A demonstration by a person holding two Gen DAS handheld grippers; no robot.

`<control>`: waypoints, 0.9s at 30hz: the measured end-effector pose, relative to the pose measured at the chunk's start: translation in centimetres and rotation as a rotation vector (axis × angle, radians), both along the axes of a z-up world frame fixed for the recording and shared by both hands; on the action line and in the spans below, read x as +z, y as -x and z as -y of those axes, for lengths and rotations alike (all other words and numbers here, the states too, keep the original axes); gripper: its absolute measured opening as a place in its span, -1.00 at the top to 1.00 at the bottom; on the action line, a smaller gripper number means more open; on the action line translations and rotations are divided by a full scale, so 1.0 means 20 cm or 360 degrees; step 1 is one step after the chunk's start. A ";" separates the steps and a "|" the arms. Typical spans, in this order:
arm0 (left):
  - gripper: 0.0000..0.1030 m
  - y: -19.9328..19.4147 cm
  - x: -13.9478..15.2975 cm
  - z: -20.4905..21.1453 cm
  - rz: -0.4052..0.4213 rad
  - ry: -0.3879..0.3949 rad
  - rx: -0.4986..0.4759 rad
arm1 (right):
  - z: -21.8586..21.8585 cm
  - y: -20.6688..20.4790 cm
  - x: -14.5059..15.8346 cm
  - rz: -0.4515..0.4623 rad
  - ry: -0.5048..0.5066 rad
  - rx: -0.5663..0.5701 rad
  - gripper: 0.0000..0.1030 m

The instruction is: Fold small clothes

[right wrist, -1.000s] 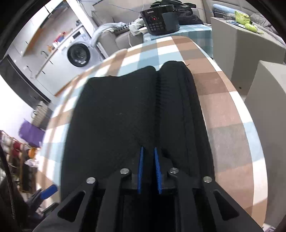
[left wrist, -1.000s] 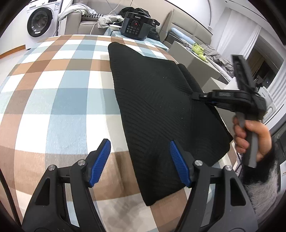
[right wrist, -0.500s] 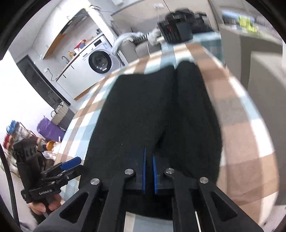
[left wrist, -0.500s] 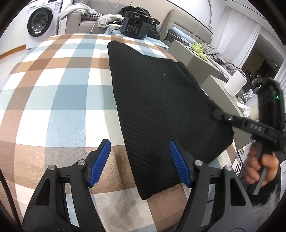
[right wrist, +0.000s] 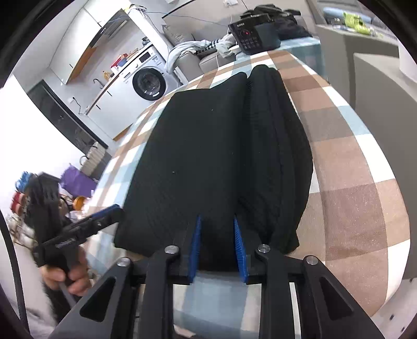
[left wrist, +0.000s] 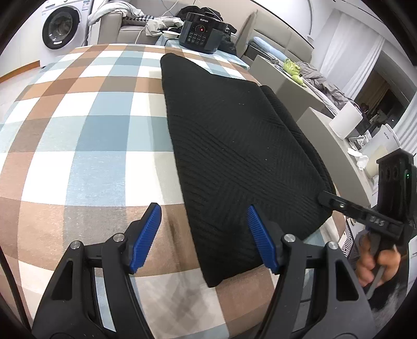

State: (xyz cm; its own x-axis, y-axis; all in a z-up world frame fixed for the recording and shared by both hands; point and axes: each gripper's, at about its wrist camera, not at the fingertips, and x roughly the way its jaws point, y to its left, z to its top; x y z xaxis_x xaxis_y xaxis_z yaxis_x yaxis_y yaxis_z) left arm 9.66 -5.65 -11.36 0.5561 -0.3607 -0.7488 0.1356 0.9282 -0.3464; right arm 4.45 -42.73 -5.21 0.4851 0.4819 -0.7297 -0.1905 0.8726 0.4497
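A black ribbed knit garment (left wrist: 234, 146) lies flat on the checked tablecloth (left wrist: 86, 135), with a folded-in strip along its right side (right wrist: 276, 146). My left gripper (left wrist: 204, 234) is open, low over the cloth at the garment's near left corner; its right pad (left wrist: 258, 240) overlaps the hem. My right gripper (right wrist: 217, 242) is open at the garment's near edge (right wrist: 208, 161), with the hem between its blue pads. It also shows in the left wrist view (left wrist: 323, 197) touching the right corner.
A black cooker (left wrist: 202, 32) stands at the table's far end. A washing machine (left wrist: 60, 26) and sofa with clothes (left wrist: 135, 22) lie beyond. Grey cabinets (left wrist: 312, 109) flank the table's right edge. The left gripper shows in the right wrist view (right wrist: 104, 216).
My right gripper has drawn back along the garment to its near edge and opened from nearly shut. The left gripper stayed open and shifted little.
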 end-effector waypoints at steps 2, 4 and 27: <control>-0.28 0.00 0.01 0.02 0.0013 -0.0012 -0.0016 | 0.00 -0.02 0.02 0.0006 -0.0005 -0.0047 0.90; -0.28 0.01 0.02 0.02 0.0021 -0.0020 -0.0020 | 0.01 0.00 0.09 0.0064 -0.0017 -0.0053 0.91; -0.28 -0.03 -0.02 0.04 -0.0020 -0.0042 -0.0048 | 0.29 0.12 0.05 -0.0031 -0.0205 -0.0318 0.10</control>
